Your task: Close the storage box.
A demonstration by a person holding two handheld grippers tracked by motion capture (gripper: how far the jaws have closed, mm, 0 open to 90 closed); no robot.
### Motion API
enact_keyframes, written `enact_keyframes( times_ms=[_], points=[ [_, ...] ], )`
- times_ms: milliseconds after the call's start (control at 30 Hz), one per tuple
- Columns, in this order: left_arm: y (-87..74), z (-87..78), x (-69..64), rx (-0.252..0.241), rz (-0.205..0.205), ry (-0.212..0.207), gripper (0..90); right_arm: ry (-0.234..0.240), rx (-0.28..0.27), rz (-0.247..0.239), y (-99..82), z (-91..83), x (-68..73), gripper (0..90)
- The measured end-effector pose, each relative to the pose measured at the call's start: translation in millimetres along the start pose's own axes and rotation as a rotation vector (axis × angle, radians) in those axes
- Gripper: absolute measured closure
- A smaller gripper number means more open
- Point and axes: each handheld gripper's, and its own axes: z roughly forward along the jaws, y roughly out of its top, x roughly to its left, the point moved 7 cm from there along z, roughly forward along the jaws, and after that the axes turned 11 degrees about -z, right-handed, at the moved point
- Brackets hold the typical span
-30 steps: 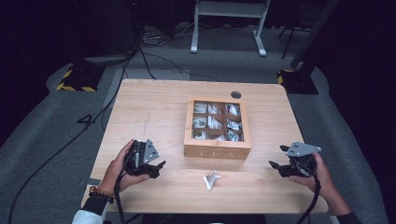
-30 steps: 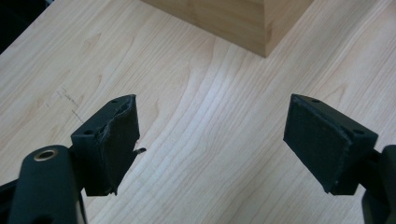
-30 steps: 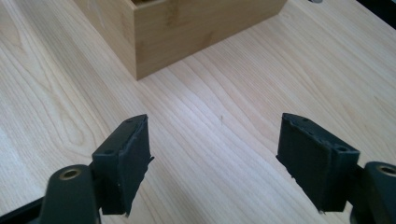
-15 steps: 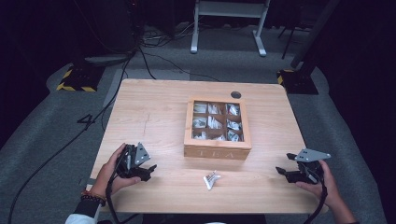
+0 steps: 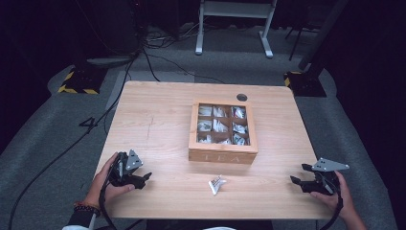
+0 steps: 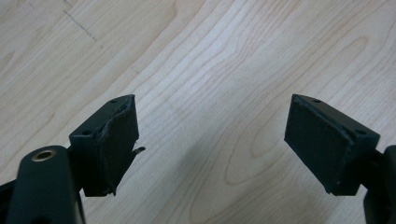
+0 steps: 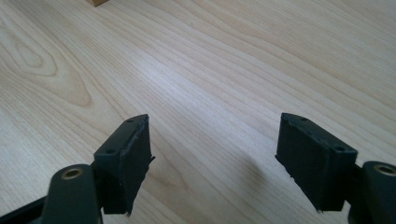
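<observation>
While apart: both grippers' jaws (image 5: 143, 178) (image 5: 298, 182) empty.

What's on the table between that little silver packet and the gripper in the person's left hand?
Nothing: in the high view, only bare wooden table lies between the left gripper and the silver packet. The open jaws hold nothing.

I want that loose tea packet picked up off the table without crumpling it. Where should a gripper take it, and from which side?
Probably from above, jaws closing across the narrow middle of the tea packet. It lies flat on the table in front of the wooden tea box, so a sideways approach has little to catch.
</observation>
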Motion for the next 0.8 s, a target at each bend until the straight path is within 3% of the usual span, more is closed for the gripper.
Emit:
enact_keyframes(
  times_ms=[533,800],
  points=[
    [-20.6,-1.0,14.5,-0.012,-0.093,-0.023,17.9,-0.024,-0.032,0.121,-23.7,-2.9,-7.6,27.0],
    [-29.7,2.3,20.6,-0.007,-0.134,-0.045,17.4,-0.052,-0.025,0.126,-26.8,-3.9,-9.7,25.3]
  ],
)
